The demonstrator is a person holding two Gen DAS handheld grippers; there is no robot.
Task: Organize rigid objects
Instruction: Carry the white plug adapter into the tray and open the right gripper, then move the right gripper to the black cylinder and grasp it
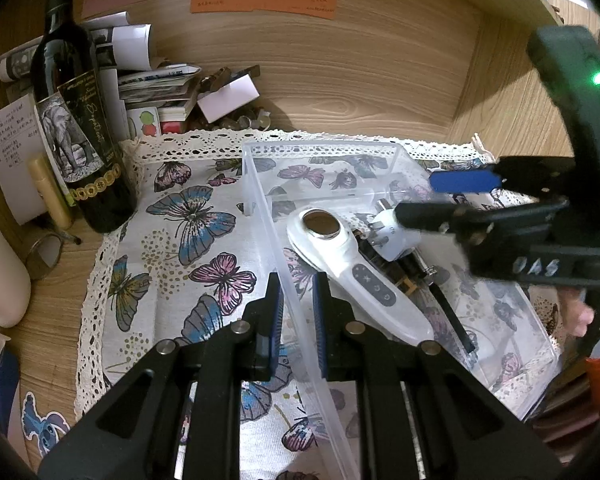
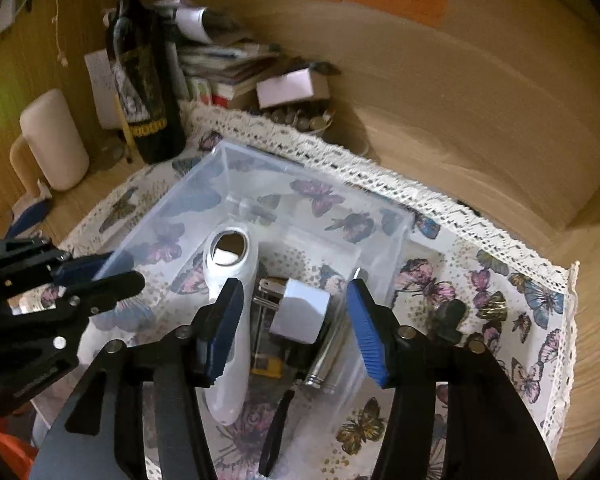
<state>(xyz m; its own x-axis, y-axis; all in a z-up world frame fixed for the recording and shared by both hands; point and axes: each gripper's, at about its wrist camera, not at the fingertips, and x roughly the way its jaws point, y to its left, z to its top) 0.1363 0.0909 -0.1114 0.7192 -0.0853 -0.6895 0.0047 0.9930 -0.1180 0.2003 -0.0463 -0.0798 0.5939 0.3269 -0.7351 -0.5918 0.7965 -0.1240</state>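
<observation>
A wooden desk alcove carries a butterfly-print cloth (image 1: pixel 188 216) with lace edging. A clear plastic bin (image 1: pixel 260 208) sits on the cloth, toward its right edge. Inside lie a white handheld device (image 1: pixel 352 280), a white plug adapter (image 1: pixel 384 236) and a dark tool with a yellow band (image 2: pixel 266 364), all touching or overlapping. The left gripper (image 1: pixel 298 300) straddles the bin's left wall, its pads (image 1: pixel 277 304) close to the wall; contact cannot be confirmed. The right gripper (image 2: pixel 296 320) hovers above the bin's contents, jaws wide apart and holding nothing. A wine bottle (image 1: pixel 74 120) stands off the cloth's back-left corner, beside stacked papers (image 1: pixel 156 84).
</observation>
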